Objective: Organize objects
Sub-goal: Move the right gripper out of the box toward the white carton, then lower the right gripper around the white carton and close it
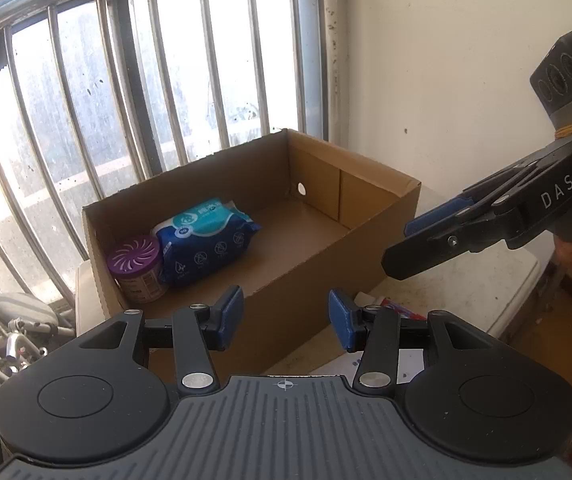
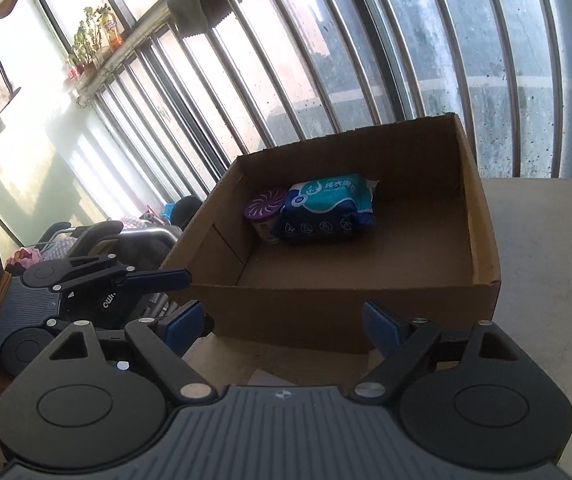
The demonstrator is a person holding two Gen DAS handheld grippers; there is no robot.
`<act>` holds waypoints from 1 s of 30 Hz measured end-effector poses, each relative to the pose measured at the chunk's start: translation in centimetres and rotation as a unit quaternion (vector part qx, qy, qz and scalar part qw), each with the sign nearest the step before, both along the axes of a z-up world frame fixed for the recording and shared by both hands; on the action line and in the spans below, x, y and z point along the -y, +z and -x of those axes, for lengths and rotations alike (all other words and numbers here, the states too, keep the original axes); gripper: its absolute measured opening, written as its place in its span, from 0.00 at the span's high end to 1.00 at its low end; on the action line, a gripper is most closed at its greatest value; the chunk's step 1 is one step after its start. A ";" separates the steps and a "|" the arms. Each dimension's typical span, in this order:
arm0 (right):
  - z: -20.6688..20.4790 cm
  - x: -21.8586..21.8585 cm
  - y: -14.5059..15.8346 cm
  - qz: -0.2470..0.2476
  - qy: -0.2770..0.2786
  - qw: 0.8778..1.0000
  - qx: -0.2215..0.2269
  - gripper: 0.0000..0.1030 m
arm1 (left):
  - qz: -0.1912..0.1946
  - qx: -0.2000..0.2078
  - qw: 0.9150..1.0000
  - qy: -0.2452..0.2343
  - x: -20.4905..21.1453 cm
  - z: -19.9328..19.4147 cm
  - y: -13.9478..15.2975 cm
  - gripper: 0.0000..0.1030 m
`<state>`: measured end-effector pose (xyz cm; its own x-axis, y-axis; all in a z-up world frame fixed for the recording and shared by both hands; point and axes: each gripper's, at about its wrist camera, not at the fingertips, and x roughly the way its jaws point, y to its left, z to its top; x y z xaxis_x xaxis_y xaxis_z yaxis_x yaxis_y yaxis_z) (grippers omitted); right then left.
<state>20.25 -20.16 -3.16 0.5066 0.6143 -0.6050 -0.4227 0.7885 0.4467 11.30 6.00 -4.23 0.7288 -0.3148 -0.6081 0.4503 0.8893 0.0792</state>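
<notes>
Two items, purple-lidded jar (image 1: 137, 268) touching blue wipes pack (image 1: 206, 242), fill the box (image 1: 325, 264) corner; both grippers' jaws spread, empty.

An open brown cardboard box (image 1: 325, 256) sits upright ahead of both pairs of jaws, its near wall just beyond the blue pads. Inside, in the far corner to the left of the left jaws' line, a blue-and-teal pack of wet wipes (image 1: 204, 242) lies flat. Touching its left end stands a small round canister with a purple slotted lid (image 1: 136, 264).
</notes>
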 end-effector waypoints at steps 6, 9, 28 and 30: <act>3.0 -0.3 -2.7 0.014 0.017 1.000 -0.019 0.16 | 0.017 -0.019 1.000 -0.011 0.3 1.5 -2.8 0.47; 3.2 -0.4 -4.4 0.005 0.018 0.999 -0.045 0.17 | 0.012 -0.030 0.999 -0.011 0.4 1.8 -4.4 0.46; 2.8 -0.2 -7.1 0.015 0.007 0.996 -0.083 0.17 | 0.028 -0.043 0.999 -0.010 -0.4 1.9 -6.1 0.42; 2.5 -0.4 -7.3 0.004 0.014 0.996 -0.093 0.17 | 0.027 -0.042 0.999 -0.012 -0.4 2.0 -6.0 0.41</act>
<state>17.77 -19.75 -10.41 0.3687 0.6209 -0.6917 -0.3547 0.7818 0.5128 9.32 6.35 -10.26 0.6684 -0.3653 -0.6480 0.4746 0.8802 -0.0066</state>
